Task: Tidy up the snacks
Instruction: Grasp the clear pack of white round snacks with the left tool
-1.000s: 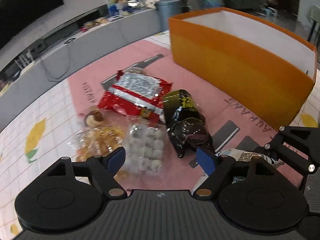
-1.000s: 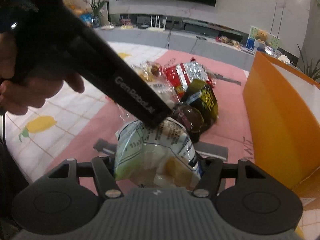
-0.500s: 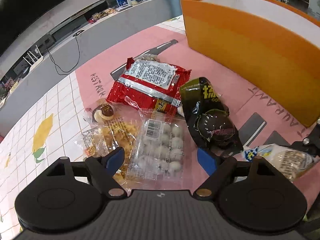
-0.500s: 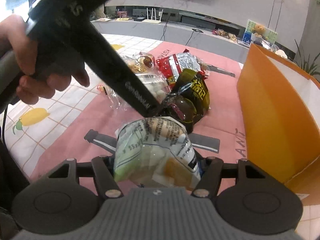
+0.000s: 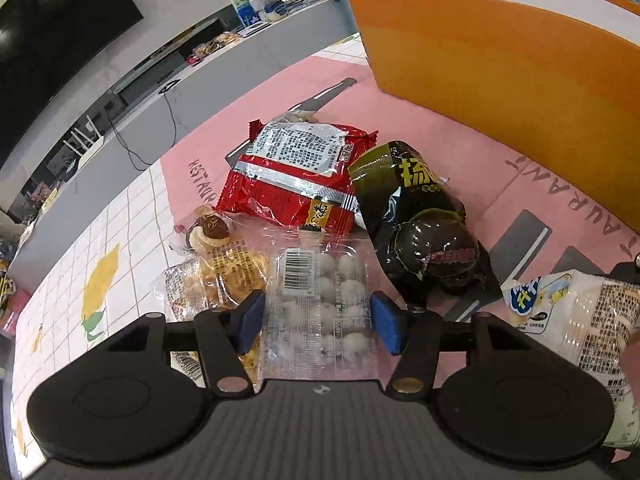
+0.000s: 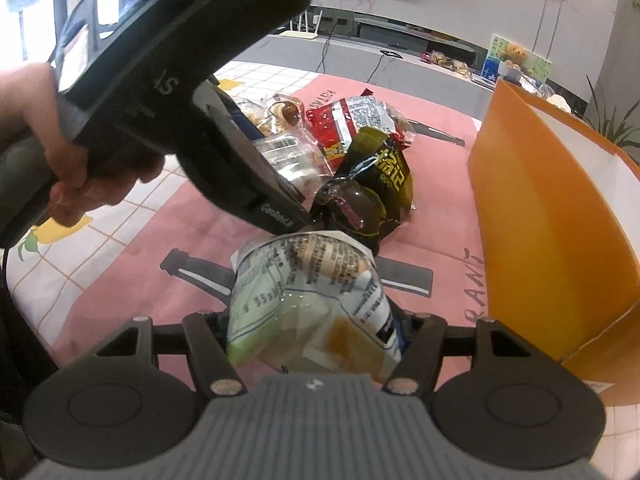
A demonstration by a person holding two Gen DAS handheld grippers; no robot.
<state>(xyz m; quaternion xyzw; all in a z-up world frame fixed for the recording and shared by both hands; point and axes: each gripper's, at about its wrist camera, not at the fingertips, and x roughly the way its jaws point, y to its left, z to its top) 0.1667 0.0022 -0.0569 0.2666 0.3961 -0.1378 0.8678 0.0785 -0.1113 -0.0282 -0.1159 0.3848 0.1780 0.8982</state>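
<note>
My left gripper is open, its blue pads on either side of a clear pack of white balls lying on the pink mat. Beyond it lie a red packet, a dark green packet and a clear bag of biscuits. My right gripper is shut on a white and green snack bag, held above the mat; the bag also shows in the left wrist view. The orange box stands to the right.
The left gripper's body and the hand holding it cross the right wrist view from the left. A grey low bench with items on it runs behind the mat. White tiled cloth lies left of the mat.
My left gripper has moved down and forward over the pack of white balls, which now sits between its pads. My right gripper has lifted a little with the bag.
</note>
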